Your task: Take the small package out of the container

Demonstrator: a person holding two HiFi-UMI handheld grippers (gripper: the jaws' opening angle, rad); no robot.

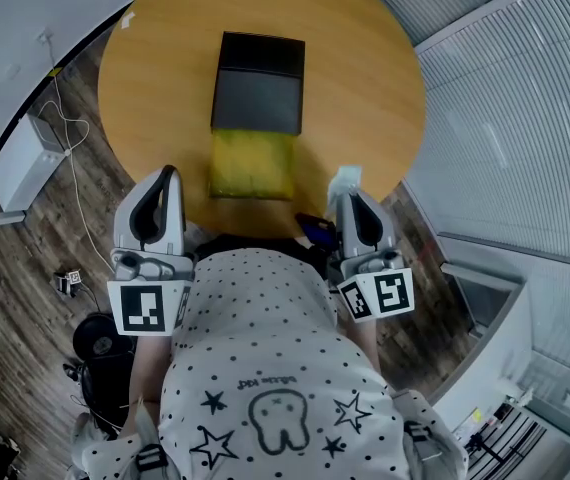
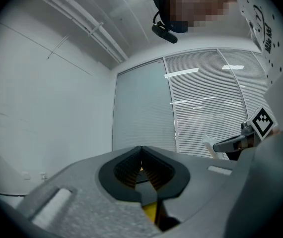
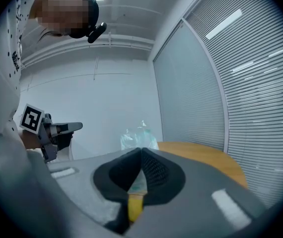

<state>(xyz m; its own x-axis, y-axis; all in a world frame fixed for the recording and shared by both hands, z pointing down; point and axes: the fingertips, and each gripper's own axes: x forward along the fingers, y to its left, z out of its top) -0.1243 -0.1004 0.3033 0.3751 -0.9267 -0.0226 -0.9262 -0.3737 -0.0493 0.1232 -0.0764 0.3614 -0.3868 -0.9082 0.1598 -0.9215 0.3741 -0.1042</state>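
On the round wooden table (image 1: 365, 58) lies the black container (image 1: 258, 83), and its yellow-lined part (image 1: 252, 163) faces me. My right gripper (image 1: 346, 192) hovers at the table's near right edge, shut on a small clear plastic package (image 1: 346, 177). In the right gripper view the package (image 3: 138, 134) sticks up from the shut right gripper (image 3: 141, 150). My left gripper (image 1: 168, 174) is held at the table's near left edge, off to the container's left. In its own view the left gripper (image 2: 141, 150) is shut with nothing in it.
Both grippers point upward, toward white walls and slatted blinds (image 2: 216, 103). Below the table are a wooden floor (image 1: 35, 248), a white cable (image 1: 70, 183) and a white unit (image 1: 25, 163) at the left. The person's dotted shirt (image 1: 265, 368) fills the bottom of the head view.
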